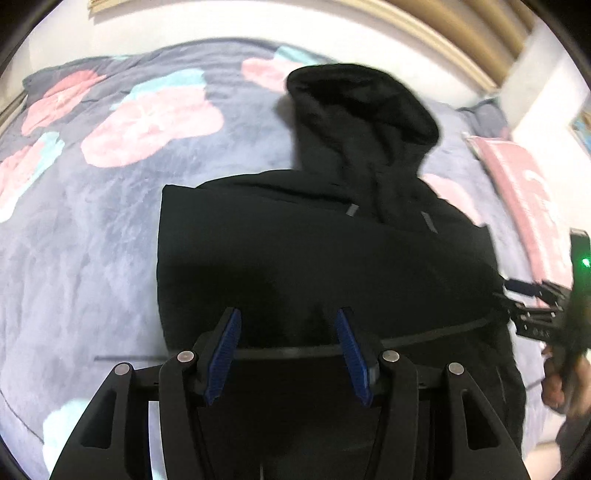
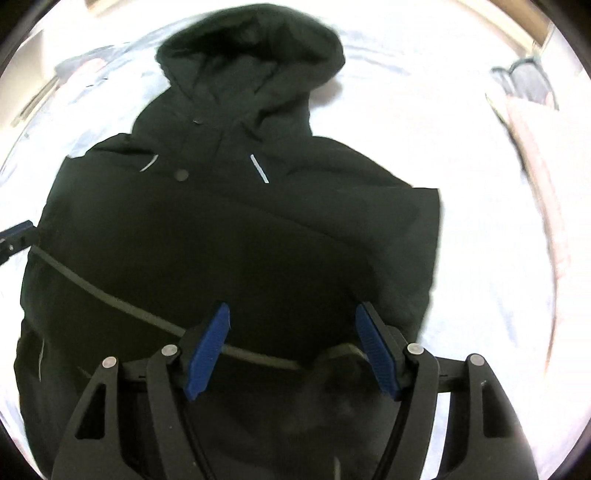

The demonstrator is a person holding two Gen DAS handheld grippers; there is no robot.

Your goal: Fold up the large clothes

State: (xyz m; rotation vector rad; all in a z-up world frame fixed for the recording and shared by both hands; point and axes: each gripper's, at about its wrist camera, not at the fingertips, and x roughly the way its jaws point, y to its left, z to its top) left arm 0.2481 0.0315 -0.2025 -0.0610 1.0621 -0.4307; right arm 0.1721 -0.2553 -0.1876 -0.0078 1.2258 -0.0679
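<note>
Broadly, the black hooded jacket (image 1: 325,236) lies flat on a bed, its long axis running from the bottom of each frame toward the top, hood (image 1: 362,107) pointing up and away from both cameras. Its body fills the centre and lower half of the left wrist view; a pale band crosses it near the lower third.

Both grippers look down on it. The left gripper (image 1: 290,354) has its blue pads spread apart with nothing pinched between them; dark fabric only shows behind the gap. The right gripper (image 2: 293,350) likewise stands with its jaws parted, no cloth clamped, the jacket (image 2: 236,229) lying beneath.

Only the left wrist view shows the bedspread (image 1: 92,221) clearly: grey-blue plush with pink and teal blotches at upper left, plus a pink pillow (image 1: 524,199) at the right edge and a slatted wooden headboard (image 1: 472,33) at the top right. It also catches the right gripper at the far right beside the jacket's edge, with a hand (image 1: 565,384) on its handle. The right wrist view washes the bedding out to near white, but it alone shows two short reflective strips and a round snap (image 2: 181,174) below the hood (image 2: 255,48). The left gripper's blue tip pokes in at its left edge, just beside the jacket.

Nothing lies on top of the jacket.
</note>
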